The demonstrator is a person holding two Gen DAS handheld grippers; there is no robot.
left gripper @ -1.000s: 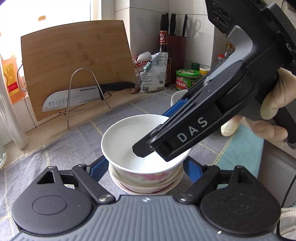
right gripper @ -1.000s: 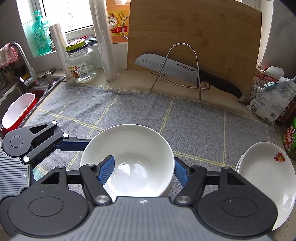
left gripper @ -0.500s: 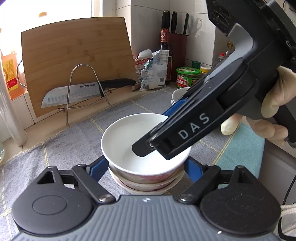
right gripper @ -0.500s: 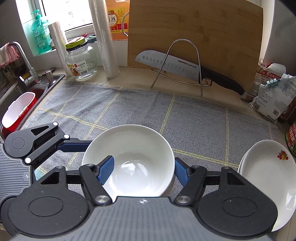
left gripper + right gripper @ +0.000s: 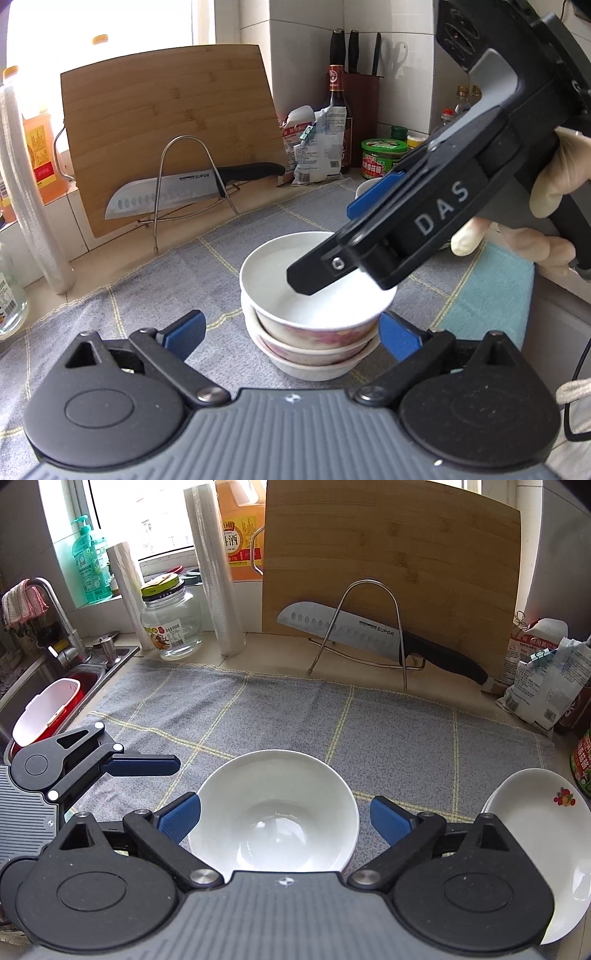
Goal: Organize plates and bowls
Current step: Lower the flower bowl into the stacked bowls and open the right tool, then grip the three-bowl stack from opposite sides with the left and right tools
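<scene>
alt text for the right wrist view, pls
Right gripper, jaws opening, straddles a white bowl on a grey checked cloth, its pads clear of the rim. Left gripper sits at left, a white plate at right.

White tiled walls (image 5: 306, 55) fill the upper centre; a bright daylit window (image 5: 147, 513) glows upper left. A grey checked cloth (image 5: 295, 716) covers the pale stone counter (image 5: 280, 653), steel sink (image 5: 33, 679) at left.

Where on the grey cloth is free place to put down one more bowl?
The grey cloth lies bare between the bowl stack and the knife rack. Crowded: right, by the plates and food bags; left, by the sink.
</scene>
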